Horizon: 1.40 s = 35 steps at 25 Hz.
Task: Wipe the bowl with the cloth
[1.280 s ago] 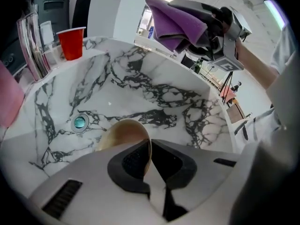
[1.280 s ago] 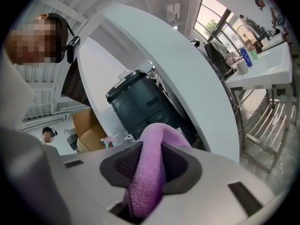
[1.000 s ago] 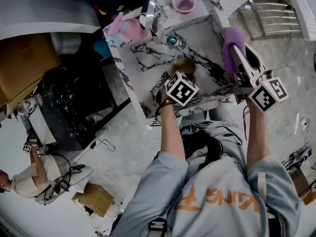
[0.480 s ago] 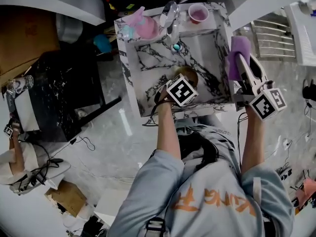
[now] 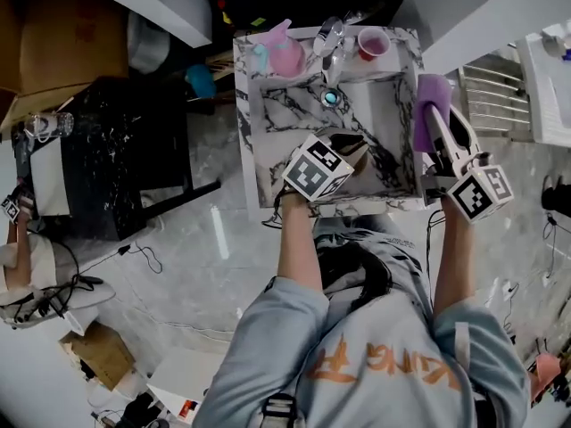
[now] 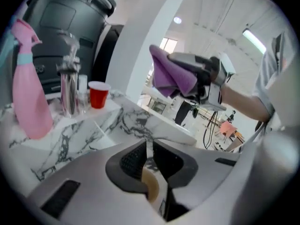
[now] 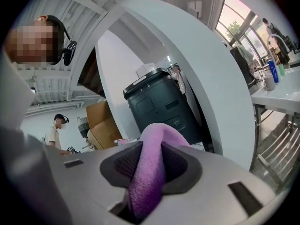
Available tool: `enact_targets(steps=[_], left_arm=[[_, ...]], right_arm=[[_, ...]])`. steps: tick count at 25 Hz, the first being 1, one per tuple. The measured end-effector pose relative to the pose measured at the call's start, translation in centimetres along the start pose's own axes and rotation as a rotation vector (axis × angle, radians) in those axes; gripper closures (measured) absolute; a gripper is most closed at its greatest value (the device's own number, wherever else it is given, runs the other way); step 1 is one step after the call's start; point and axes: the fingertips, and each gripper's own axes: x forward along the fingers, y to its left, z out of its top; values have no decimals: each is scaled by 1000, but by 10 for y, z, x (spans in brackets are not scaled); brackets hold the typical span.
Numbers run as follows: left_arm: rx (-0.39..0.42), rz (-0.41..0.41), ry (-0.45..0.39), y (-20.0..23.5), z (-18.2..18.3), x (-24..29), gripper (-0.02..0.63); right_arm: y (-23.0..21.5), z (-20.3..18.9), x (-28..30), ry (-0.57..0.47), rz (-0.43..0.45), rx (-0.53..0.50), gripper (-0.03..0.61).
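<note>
The tan bowl (image 5: 350,141) sits tilted in the marble sink (image 5: 268,123), at the tips of my left gripper (image 5: 343,152). In the left gripper view its rim (image 6: 151,190) lies low between the jaws of that gripper (image 6: 149,161). They are opening, and a slit of light shows between the pads. My right gripper (image 5: 434,114) hovers over the sink's right rim, shut on the purple cloth (image 5: 433,86). The cloth (image 7: 152,168) bulges up between the right gripper's (image 7: 152,165) pads. From the left gripper view the cloth (image 6: 171,74) hangs from the right gripper (image 6: 201,71).
A pink spray bottle (image 5: 285,53), a chrome faucet (image 5: 328,38) and a red cup (image 5: 372,41) stand on the sink's back ledge. The drain (image 5: 331,98) is behind the bowl. A metal rack (image 5: 500,87) stands to the right, and another person (image 5: 18,257) is at far left.
The head camera has swung, so the sink sits more centred. My left gripper has turned at the bowl, which now looks more tilted. The right gripper stays by the sink's right rim with the cloth.
</note>
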Motion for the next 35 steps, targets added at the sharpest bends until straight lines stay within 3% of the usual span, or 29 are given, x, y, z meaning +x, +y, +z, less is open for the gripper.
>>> enact_targets(steps=[8,13,20,23,28,31,35], left_arm=[[190,32,-384,-28,102,-90,583],[234,210,-597,-19,156,-156,588],[250,465,-808,-5,221,-246,589],[209,590,-854,16,240,-270,589],[-33,784,-831,65,203,-280,591],[-84,797,-839,72,188,-278,591],[-116,778,-870,73,182,-277,591]], right_arm=[[32,29,17,-67,74,-36,448],[55,53,27,-106,113,-82,448],[73,102,43,-180,95,-156,448],[79,125,49,-211,72,-210,449],[91,135,50,-205,19,-372,449],[93,136,47,-222,-14,-435,449],[92,131,47,-213,-26,-441,449]])
